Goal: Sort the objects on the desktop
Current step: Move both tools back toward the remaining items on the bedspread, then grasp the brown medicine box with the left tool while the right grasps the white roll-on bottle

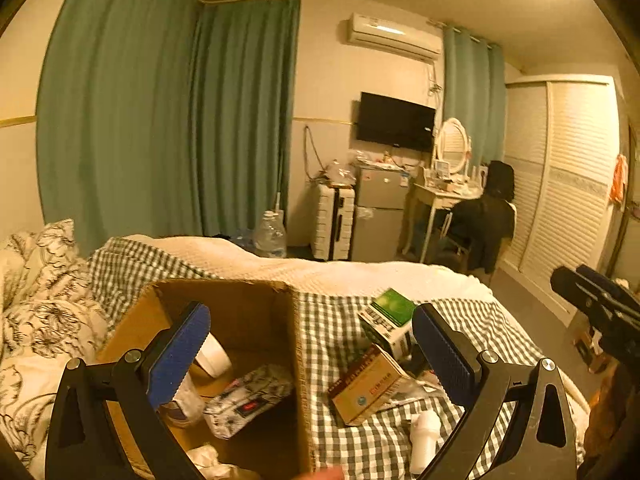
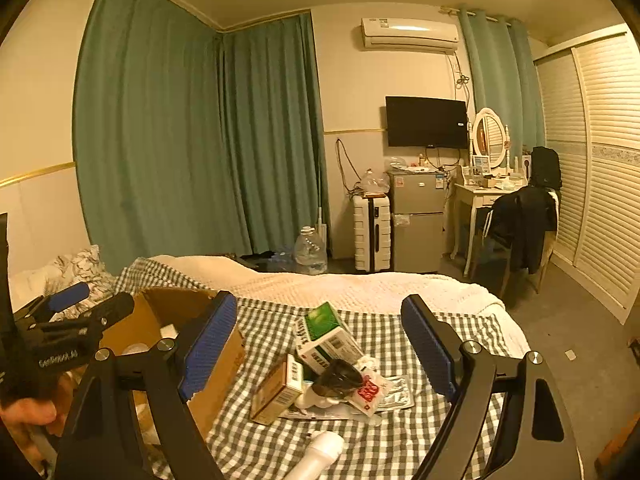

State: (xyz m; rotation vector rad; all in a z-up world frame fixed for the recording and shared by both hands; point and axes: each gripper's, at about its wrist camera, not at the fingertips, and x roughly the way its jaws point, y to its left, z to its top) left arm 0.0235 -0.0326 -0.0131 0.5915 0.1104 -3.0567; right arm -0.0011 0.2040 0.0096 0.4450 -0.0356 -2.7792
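An open cardboard box [image 1: 256, 300] [image 2: 216, 364] stands on the checked bedspread [image 1: 340, 328] [image 2: 384, 332]; inside lie a patterned packet [image 1: 248, 398], a white cup [image 1: 212, 356] and a small jar. To its right lies a pile: a green-white box [image 1: 390, 318] [image 2: 326, 336], a brown box [image 1: 370, 384] [image 2: 276, 390], a dark round object [image 2: 338, 376], a red-white sachet [image 2: 370, 392] and a white bottle [image 1: 424, 436] [image 2: 320, 452]. My left gripper [image 1: 312, 356] is open and empty above the cardboard box's right wall. My right gripper [image 2: 318, 348] is open and empty above the pile.
Floral pillows [image 1: 36, 320] lie left of the box. A cream blanket [image 2: 360, 284] covers the bed's far side. Beyond are a water jug [image 2: 310, 250], a white suitcase [image 2: 372, 232], a small fridge [image 2: 418, 220], and a vanity table with a chair [image 2: 516, 216].
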